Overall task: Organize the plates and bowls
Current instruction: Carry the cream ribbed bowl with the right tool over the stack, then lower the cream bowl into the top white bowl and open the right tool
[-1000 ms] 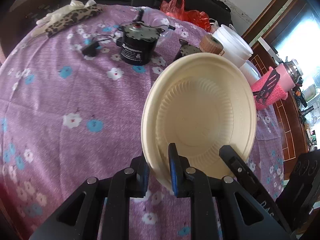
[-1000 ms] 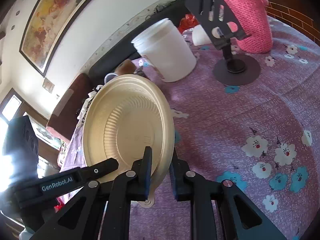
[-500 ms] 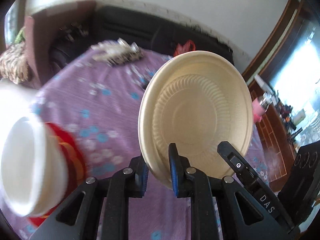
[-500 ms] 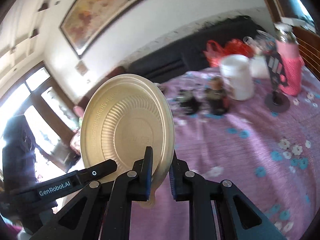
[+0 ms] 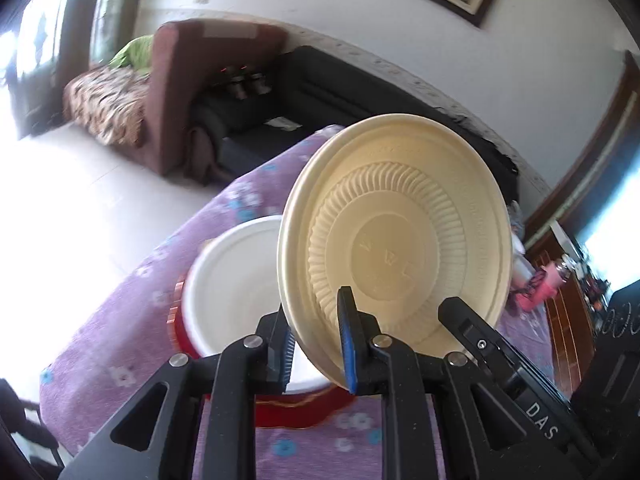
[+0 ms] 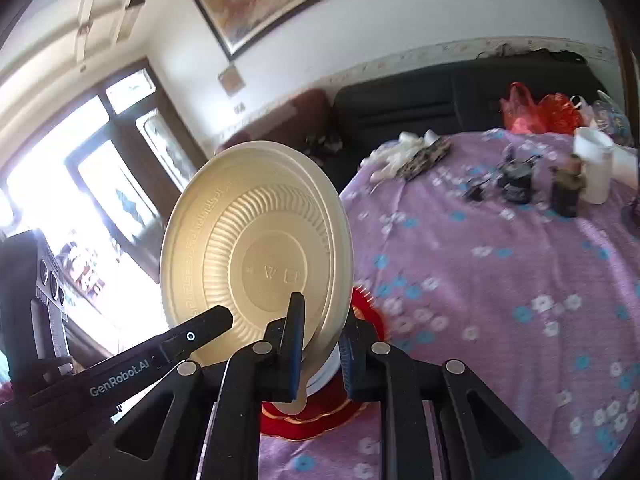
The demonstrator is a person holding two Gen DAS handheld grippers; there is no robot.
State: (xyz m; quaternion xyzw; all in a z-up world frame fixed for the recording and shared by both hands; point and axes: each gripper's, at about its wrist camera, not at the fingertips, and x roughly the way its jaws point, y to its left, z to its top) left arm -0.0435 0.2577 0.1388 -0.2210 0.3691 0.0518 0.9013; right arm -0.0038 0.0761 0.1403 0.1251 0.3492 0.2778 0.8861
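At the left edge of the tablecloth [image 5: 120,328], a white bowl [image 5: 236,292] sits on a red plate [image 5: 304,408], close to where the purple flowered cloth drops toward the pale floor. Just right of the bowl, the left gripper [image 5: 316,344] is clamped on the lower rim of a cream plate [image 5: 396,248], which stands nearly on edge in the air, its ribbed underside facing the camera and partly covering the bowl. The right gripper [image 6: 320,344] pinches the lower rim of the same cream plate [image 6: 256,256], held on edge above the red plate [image 6: 320,412]. Farther right, near the far edge of the table, lie a patterned cloth [image 6: 424,156], small dark objects [image 6: 516,180] and a white tub [image 6: 596,172], with red bags [image 6: 540,112] behind them.
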